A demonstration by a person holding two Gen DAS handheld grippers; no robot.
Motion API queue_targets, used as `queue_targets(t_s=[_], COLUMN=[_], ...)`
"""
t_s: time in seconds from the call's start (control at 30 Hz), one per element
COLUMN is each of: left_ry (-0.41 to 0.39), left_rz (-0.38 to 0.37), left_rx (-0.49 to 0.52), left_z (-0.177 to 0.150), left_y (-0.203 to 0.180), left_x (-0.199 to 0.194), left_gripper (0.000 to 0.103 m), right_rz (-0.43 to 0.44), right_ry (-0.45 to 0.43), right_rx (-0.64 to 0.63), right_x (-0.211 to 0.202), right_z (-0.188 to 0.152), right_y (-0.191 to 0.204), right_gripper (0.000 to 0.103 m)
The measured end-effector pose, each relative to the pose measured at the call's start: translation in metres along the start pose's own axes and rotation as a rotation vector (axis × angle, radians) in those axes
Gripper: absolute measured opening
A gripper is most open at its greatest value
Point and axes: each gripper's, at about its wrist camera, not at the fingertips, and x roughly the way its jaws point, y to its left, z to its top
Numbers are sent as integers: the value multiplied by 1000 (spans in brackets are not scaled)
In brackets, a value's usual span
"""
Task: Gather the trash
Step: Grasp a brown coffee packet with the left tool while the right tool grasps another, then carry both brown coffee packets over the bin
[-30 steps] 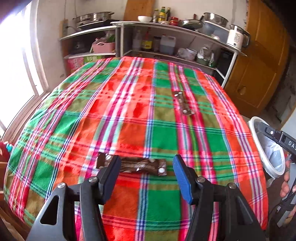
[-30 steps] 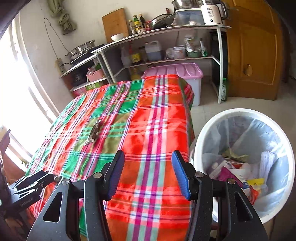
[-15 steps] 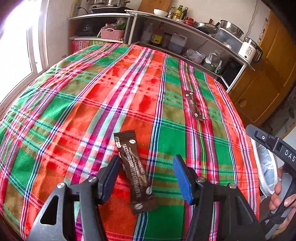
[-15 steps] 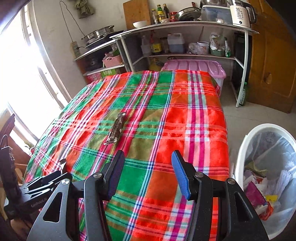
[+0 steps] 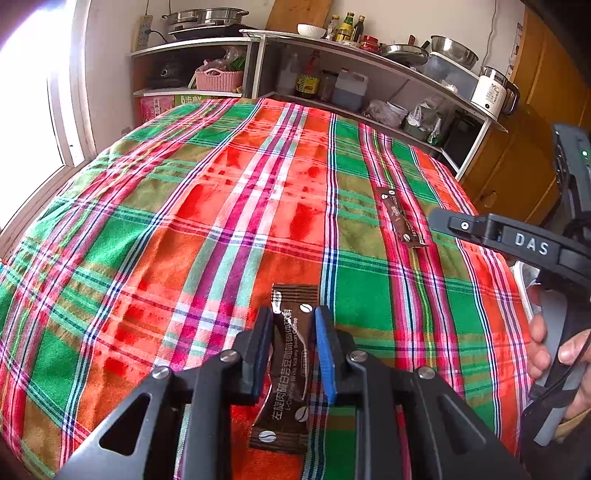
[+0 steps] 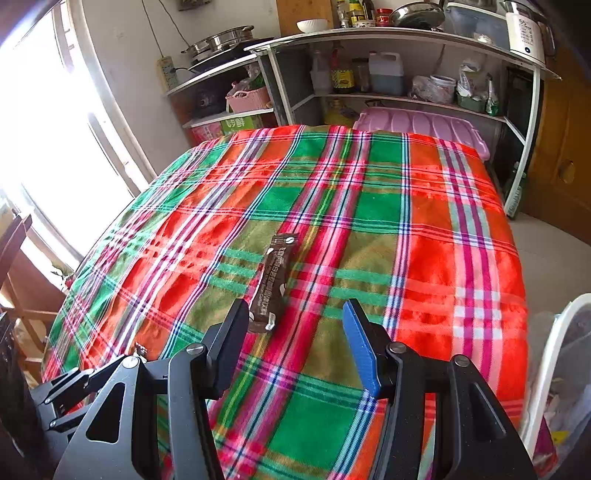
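— Where are we? Our left tool [image 5: 291, 354] is closing on the near coffee sachet [image 5: 286, 365], pads touching it.

— Beyond it the second sachet [image 6: 271, 284] lies before our open right tool [image 6: 295, 332]; both must reach the bin [image 6: 546, 369].

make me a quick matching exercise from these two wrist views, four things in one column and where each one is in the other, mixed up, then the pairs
Things
1. near coffee sachet
2. far coffee sachet
3. white bowl
4. trash bin

Places
A. on the top shelf by the bottles
B. beside the table, on the floor at the right gripper's side
C. between the closing jaws of the left gripper
D. flat on the plaid tablecloth, just ahead of the open right gripper

Pairs: 1-C, 2-D, 3-A, 4-B
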Motion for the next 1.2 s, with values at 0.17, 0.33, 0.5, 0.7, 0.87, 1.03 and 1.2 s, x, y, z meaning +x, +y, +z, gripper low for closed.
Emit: queue_targets(t_s=[0.17, 0.33, 0.5, 0.7, 0.87, 1.03, 1.2], left_ry=[-2, -3, -3, -2, -12, -27, -57], left_rz=[-26, -28, -40, -35, -21, -29, -29], left_rx=[-13, -3, -7, -8, 5, 20, 54], left_z=[-1, 0, 0, -1, -1, 0, 3], left_y=[5, 4, 6, 7, 5, -2, -13], left_x=[-1, -1, -1, -4, -10, -19, -32], left_gripper=[25, 25, 24, 24, 24, 24, 24], right_rz=[19, -21, -56, -62, -42, -24, -6], right_ry=[36, 64, 60, 46, 24, 1, -39], right_rx=[-12, -49, -51, -54, -58, -48, -27], right_x=[24, 43, 46, 40, 28, 10, -15], right_z=[8, 11, 10, 7, 1, -6, -14], right_y=[13, 25, 26, 25, 27, 27, 24], right_gripper=[54, 50, 25, 20, 20, 20, 20])
